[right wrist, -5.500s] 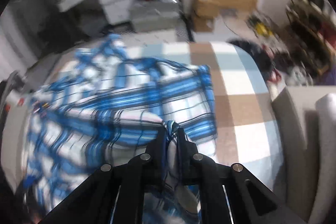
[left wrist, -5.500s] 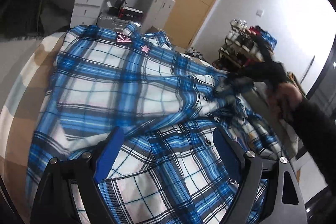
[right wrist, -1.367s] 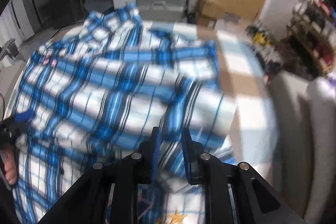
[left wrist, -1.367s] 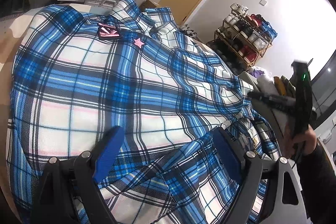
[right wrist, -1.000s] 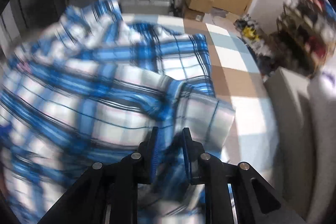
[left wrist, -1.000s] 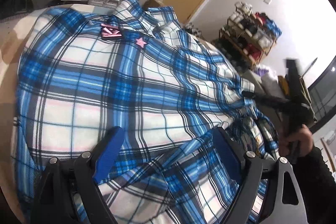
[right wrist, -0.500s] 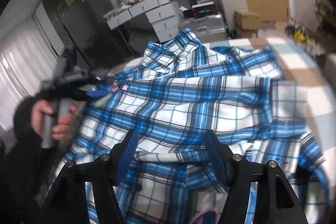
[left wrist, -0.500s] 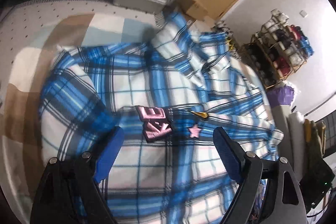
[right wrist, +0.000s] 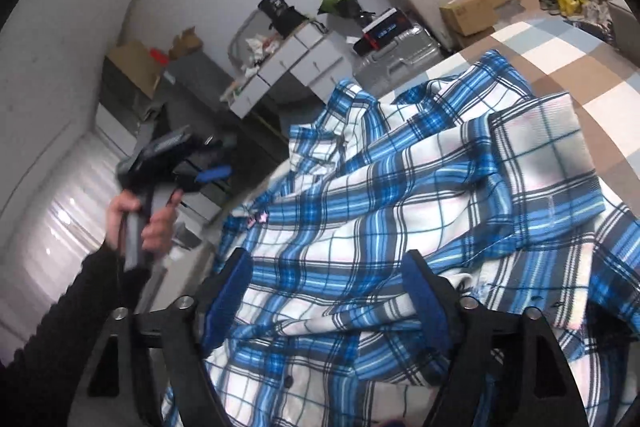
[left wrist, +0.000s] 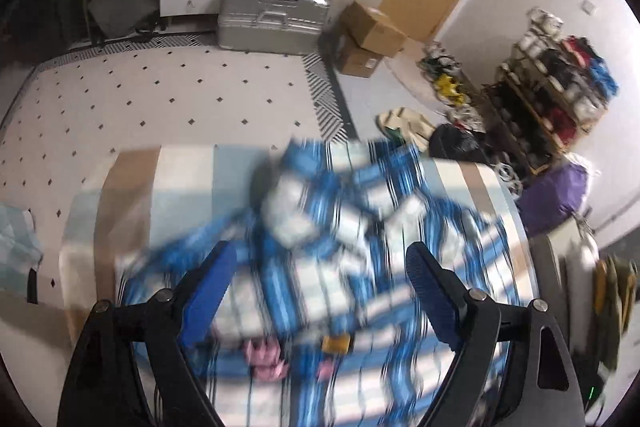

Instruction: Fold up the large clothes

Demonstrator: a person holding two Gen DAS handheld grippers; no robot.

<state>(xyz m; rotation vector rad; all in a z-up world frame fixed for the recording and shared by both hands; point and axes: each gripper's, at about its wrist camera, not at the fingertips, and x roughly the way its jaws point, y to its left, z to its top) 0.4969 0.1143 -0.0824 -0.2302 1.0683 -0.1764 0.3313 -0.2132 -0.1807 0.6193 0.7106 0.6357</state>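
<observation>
The right gripper (right wrist: 326,287) hung low over the plaid shirt (right wrist: 400,211), its jaws opening with nothing pinched between them; cloth lay under the gap, not in it. The shirt itself lay rumpled on the checked bedspread (right wrist: 568,67), one sleeve (right wrist: 536,155) folded across the body, the collar at the shirt's far end. Beyond the shirt's left edge the left gripper (right wrist: 212,173) stood raised in a hand (right wrist: 140,223), jaws apart and empty; its own view looked down on the shirt (left wrist: 332,267), badly blurred. Past the shirt's collar sat a silver suitcase (left wrist: 272,23). By my judgement one sleeve fold had just been let go. The next move called for taking the other sleeve or the hem and laying it flat over the body.
</observation>
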